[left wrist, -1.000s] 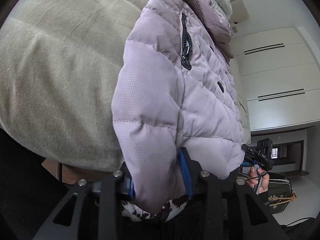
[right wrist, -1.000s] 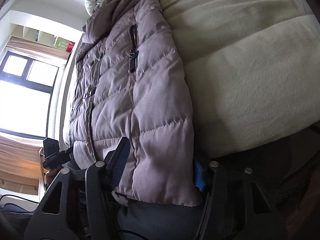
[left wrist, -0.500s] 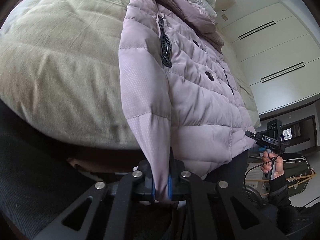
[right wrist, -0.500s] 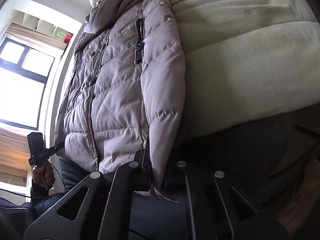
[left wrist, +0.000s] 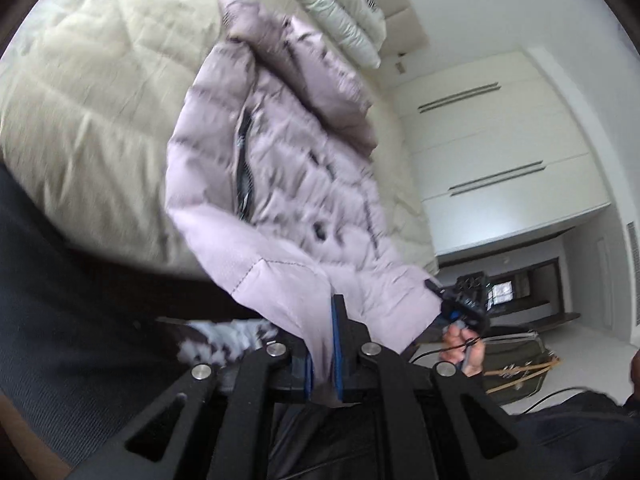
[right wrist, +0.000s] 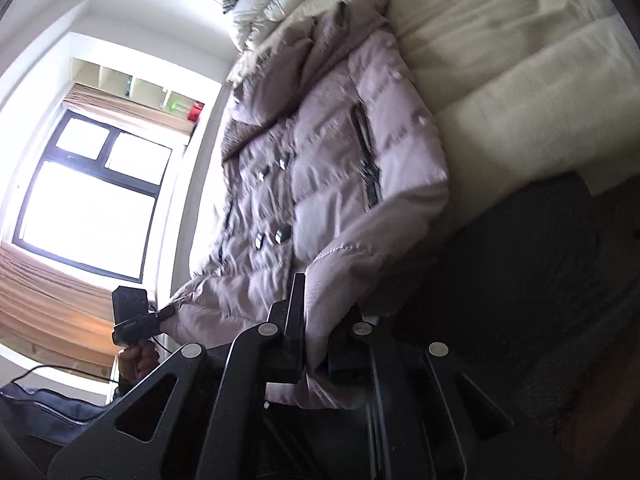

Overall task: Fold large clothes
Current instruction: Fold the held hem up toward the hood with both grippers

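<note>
A: Where does the coat sit right now?

B: The lilac quilted puffer coat lies lengthwise on the cream bedspread, collar toward the folded duvets by the wall, hem hanging off the bed edge toward the person. The left gripper has its blue pads clamped on one hem corner; the right gripper is pinched closed on the other.

A: So what could spoil the fold?

B: Mostly the grip, I think. The shell looks slick and the filling puffy, and each gripper holds only a thin edge of fabric. A quick lift could pull a corner free, and that side would flop back.

A: Anything else?

B: If the corners travel at different heights, the crease likely lands crooked across the snap buttons. Trapped air may also spring the fold open once it is laid down. The upper body could drag and bunch against the bedspread. Both views are blurred, so finer detail escapes me.
</note>
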